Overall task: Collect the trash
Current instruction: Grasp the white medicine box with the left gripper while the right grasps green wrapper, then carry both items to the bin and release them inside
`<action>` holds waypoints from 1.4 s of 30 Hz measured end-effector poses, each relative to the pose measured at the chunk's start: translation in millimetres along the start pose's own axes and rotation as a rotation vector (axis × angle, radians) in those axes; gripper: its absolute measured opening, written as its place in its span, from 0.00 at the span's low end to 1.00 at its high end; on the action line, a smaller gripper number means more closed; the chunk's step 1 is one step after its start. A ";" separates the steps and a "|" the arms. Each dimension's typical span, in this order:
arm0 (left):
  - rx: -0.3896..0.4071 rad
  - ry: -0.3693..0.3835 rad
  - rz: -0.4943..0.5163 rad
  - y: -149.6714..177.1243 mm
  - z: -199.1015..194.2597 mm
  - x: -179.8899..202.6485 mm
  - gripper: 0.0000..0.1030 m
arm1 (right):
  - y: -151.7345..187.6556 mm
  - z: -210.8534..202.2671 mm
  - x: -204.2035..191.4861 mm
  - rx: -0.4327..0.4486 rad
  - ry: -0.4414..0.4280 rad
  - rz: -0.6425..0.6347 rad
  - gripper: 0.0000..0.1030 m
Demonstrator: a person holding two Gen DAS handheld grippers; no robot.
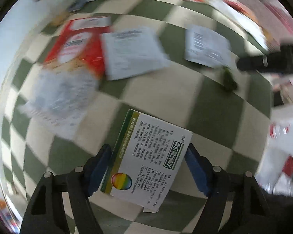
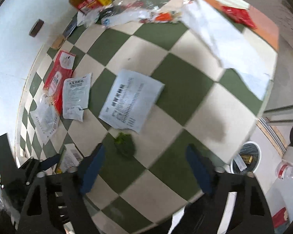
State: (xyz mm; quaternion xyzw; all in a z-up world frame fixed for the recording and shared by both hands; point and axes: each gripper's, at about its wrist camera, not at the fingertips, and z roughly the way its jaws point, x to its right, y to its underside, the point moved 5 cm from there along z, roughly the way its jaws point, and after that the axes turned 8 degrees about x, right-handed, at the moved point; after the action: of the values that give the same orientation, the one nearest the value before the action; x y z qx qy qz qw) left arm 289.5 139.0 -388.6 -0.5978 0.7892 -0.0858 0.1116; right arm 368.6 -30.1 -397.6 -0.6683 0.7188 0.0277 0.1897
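Right now my left tool (image 1: 147, 167) is clamped on a white medicine box (image 1: 146, 161) with a green and yellow stripe and a rainbow circle, both blue pads pressed to its sides, low in the centre of the left wrist view, above the green and cream checked table (image 1: 162, 95). Behind it, in that blurred view, a red packet (image 1: 78, 44) lies at upper left with a white sachet (image 1: 132, 52) overlapping its right edge, and a clear wrapper (image 1: 62, 99) sits just below the packet. My right tool (image 2: 144, 167) stands with its fingers spread wide and nothing between them. In its view a green leafy scrap (image 2: 126, 146) lies on a green square just above the left finger, touching the lower edge of a white printed sachet (image 2: 130, 99) at the centre. At lower right, off the table's edge, a white bin (image 2: 248, 156) stands on the floor with some trash inside
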 end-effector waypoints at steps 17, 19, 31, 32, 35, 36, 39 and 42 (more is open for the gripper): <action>0.148 -0.057 -0.197 -4.1 -76.8 7.8 0.68 | 31.3 -51.0 20.0 0.170 -0.069 0.017 0.21; 0.174 -0.043 -0.168 -23.8 -88.1 37.0 0.68 | 37.6 -76.1 47.2 0.211 -0.089 0.078 0.21; 0.195 0.270 0.121 -85.1 -119.9 293.3 0.68 | 168.5 -187.1 304.3 0.371 -0.015 0.520 0.21; 0.173 0.300 0.146 -83.6 -113.8 318.0 0.68 | 190.0 -187.7 332.5 0.369 0.005 0.572 0.21; 0.073 0.392 0.240 -67.0 -69.9 415.0 0.68 | 253.2 -174.2 409.3 0.343 0.052 0.725 0.21; 0.048 0.405 0.259 -61.1 -55.5 434.4 0.68 | 270.5 -166.9 428.0 0.335 0.056 0.767 0.21; -0.070 0.455 0.311 -32.1 16.0 508.7 0.68 | 330.9 -119.6 502.4 0.285 0.056 0.904 0.21; -0.196 0.469 0.315 -5.3 102.4 566.7 0.68 | 367.3 -57.7 559.5 0.242 0.043 0.983 0.21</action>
State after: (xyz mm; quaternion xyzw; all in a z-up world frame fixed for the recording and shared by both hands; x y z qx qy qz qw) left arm 175.5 -408.3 -527.2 -0.4400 0.8809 -0.1264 -0.1201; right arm -21.2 -539.9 -596.0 -0.2247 0.9501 0.0165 0.2157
